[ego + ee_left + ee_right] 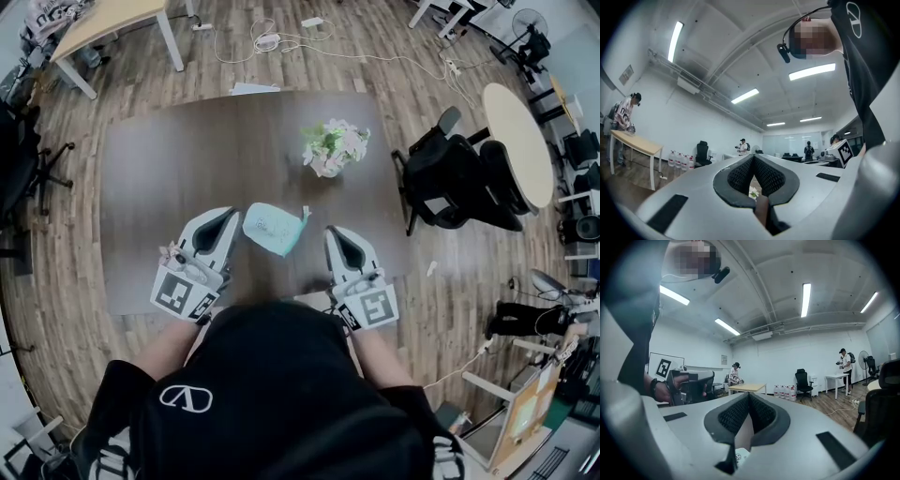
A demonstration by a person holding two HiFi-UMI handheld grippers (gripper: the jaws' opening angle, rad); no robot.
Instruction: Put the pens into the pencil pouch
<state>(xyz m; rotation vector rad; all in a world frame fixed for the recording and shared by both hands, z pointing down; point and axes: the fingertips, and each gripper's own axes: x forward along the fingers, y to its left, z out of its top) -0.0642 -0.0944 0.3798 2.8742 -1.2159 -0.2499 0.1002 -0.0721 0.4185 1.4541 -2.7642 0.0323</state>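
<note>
The pencil pouch [274,229] is a soft, pale mint fabric case with rounded corners and a small tab sticking up at its right end. It is on the near half of the dark, wood-grained worktop [169,178], between my two tongs and close to both tips. I cannot tell whether either tip touches it.

My left tongs [231,215] have smooth white shells and dark grey, ribbed pads. The pad tips are pressed together with nothing gripped, leaving a leaf-shaped hollow behind them [753,157]. My right tongs [331,232] are built the same way. Their tips are also closed on nothing [749,395], and through the gap below them I see the pouch's pale cloth with small dark print, too small to read [737,457].

Both tongs point roughly level and away from me, angled slightly towards each other. My hands are behind the cubes with black-and-white square markers [187,292].

Farther back on the worktop is a small bunch of pale pink and white flowers [334,145] with green leaves. My black top bears a white looped emblem [186,397].
</note>
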